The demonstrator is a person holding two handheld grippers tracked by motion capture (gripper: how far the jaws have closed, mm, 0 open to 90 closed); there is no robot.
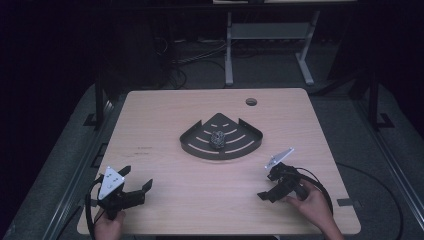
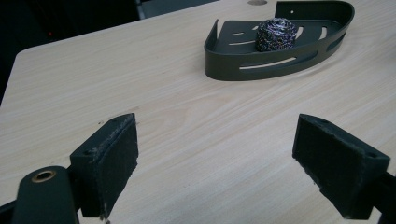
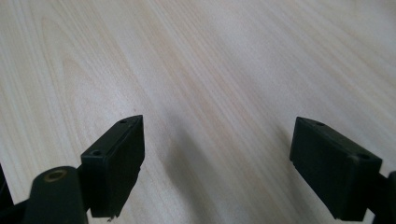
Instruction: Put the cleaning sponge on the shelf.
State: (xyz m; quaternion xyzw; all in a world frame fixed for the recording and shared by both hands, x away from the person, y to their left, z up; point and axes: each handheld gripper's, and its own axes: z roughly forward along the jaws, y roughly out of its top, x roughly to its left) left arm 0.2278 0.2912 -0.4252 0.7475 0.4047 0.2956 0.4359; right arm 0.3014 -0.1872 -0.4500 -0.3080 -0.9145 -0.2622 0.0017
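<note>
Pale wooden table [image 1: 165, 150] fills the frame's middle, where we hold our left gripper [image 1: 136, 176] and right gripper [image 1: 266, 186] low at the bottom corners, jaws spread and empty, likely poised to approach the steel scourer [image 1: 218, 138] sitting in the dark corner caddy [image 1: 195, 145] at center.

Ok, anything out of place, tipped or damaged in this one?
Nothing stands out. The scrubber sits inside the upright tray mid-table, nothing spilled. The left gripper and right gripper are open near the table's front edge, holding nothing.
</note>
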